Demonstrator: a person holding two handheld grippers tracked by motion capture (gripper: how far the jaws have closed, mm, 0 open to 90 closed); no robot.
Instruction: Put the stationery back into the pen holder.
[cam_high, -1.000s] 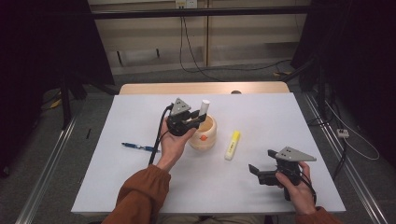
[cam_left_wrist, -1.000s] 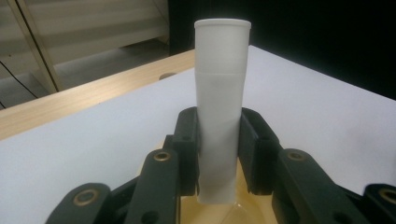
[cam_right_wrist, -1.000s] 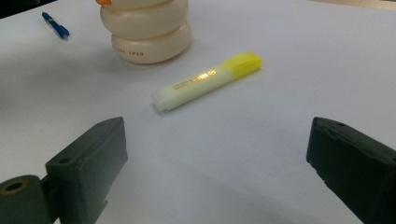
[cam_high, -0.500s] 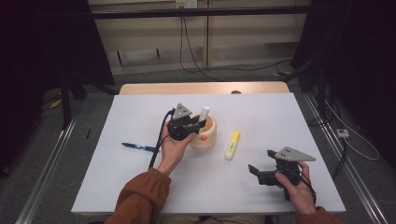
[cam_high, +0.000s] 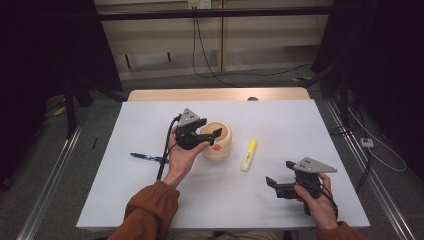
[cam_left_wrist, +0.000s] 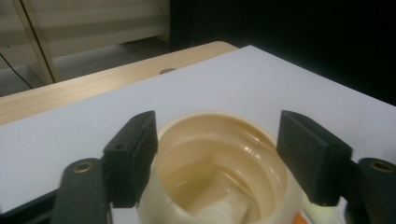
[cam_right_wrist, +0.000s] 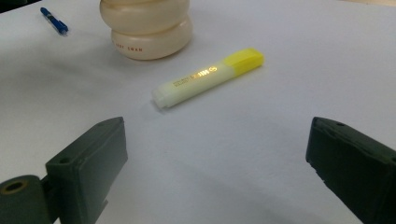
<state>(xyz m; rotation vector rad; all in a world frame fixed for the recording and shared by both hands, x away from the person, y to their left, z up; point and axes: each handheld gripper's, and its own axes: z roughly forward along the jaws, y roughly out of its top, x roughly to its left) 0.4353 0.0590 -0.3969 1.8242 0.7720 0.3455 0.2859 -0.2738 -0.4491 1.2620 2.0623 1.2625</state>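
Left gripper (cam_high: 209, 137) is hovering over the cream pot (cam_high: 221, 148), jaws just opening, white item lying inside; right gripper (cam_high: 274, 183) is resting open near the yellow highlighter (cam_high: 248, 155)

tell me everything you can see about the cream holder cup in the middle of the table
The cream holder cup is a squat round pot of glossy, plastic-looking material with a bulging two-ring body and small red lettering low on its side. It stands upright on the white table, mouth open, a pale whitish item lying inside. The left gripper hovers at its rim, jaws just opened, pads apart. A yellow highlighter lies beside it, not touching.
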